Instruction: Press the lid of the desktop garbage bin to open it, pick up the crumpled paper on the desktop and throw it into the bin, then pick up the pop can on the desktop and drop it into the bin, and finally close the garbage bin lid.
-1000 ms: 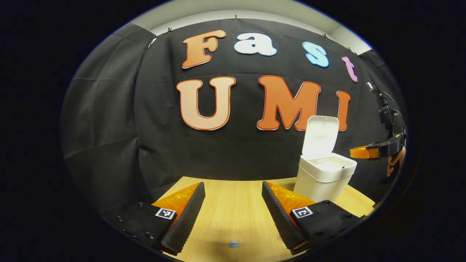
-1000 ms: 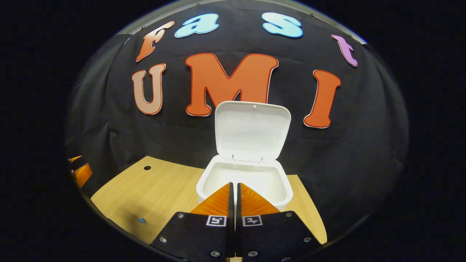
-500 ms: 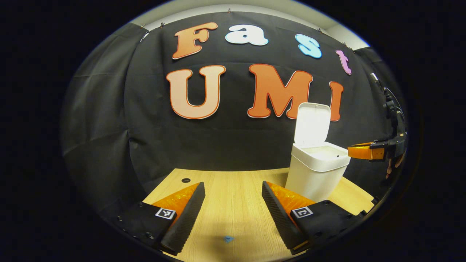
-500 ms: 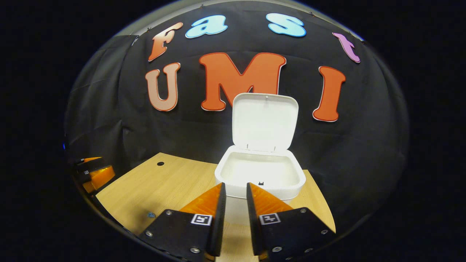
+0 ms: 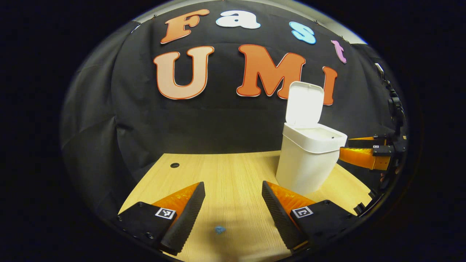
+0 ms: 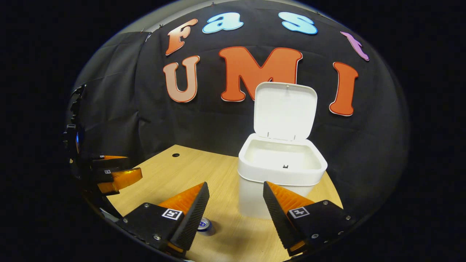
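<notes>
The white desktop bin (image 6: 280, 182) stands on the wooden table with its lid (image 6: 284, 111) flipped up against the wall. My right gripper (image 6: 236, 185) is open just in front of the bin, a little left of it, nothing between its fingers. The top of a pop can (image 6: 205, 224) peeks out on the table beside its left finger, partly hidden. My left gripper (image 5: 233, 185) is open over the table, left of the bin (image 5: 307, 163). A small blue scrap (image 5: 219, 229) lies between its fingers. The right gripper (image 5: 344, 146) hovers beside the bin's rim in the left gripper view.
The table (image 5: 225, 174) has a round cable hole (image 5: 174, 165) near its back left. The black cloth wall stands close behind the bin. The left gripper (image 6: 133, 164) is off to the left over the table edge in the right gripper view.
My right gripper went from shut to open and drew back and down from over the bin; the pop can came into its view. The left gripper view now takes in more table.
</notes>
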Action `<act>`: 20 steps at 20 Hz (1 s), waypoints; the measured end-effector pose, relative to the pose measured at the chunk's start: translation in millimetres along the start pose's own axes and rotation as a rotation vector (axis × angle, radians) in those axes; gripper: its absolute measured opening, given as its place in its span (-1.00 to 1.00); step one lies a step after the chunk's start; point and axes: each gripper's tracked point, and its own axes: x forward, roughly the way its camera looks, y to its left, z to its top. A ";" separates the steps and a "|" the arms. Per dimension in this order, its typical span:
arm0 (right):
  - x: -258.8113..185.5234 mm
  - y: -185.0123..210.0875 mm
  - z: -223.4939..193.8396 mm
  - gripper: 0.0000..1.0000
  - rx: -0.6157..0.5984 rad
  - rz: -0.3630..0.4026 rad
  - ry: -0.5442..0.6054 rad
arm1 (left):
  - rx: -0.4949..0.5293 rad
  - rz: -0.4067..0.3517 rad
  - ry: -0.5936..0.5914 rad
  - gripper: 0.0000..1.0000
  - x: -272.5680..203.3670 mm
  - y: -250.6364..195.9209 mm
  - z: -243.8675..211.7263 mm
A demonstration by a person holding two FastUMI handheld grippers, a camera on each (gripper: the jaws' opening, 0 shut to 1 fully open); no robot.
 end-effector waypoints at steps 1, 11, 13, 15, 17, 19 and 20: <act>0.2 3.6 -7.0 0.84 -0.003 0.009 0.011 | 0.004 -0.006 0.016 1.00 0.4 -0.9 -3.5; 13.7 25.6 -74.1 0.91 -0.032 0.085 0.151 | 0.037 -0.025 0.204 1.00 -6.6 -2.0 -44.0; 16.9 32.5 -85.4 0.92 -0.039 0.107 0.178 | 0.043 -0.025 0.249 1.00 -9.2 -0.8 -53.8; 17.7 39.1 -95.5 0.92 -0.039 0.130 0.201 | 0.037 -0.031 0.295 1.00 -14.4 -1.5 -62.0; 18.9 45.8 -105.1 0.92 -0.041 0.152 0.227 | 0.032 -0.032 0.341 0.97 -18.2 0.0 -71.3; 21.1 50.8 -116.6 0.92 -0.044 0.170 0.256 | 0.030 -0.029 0.377 1.00 -18.8 2.1 -82.7; 21.6 52.5 -122.5 0.92 -0.046 0.179 0.272 | 0.025 -0.028 0.395 1.00 -18.6 2.7 -87.7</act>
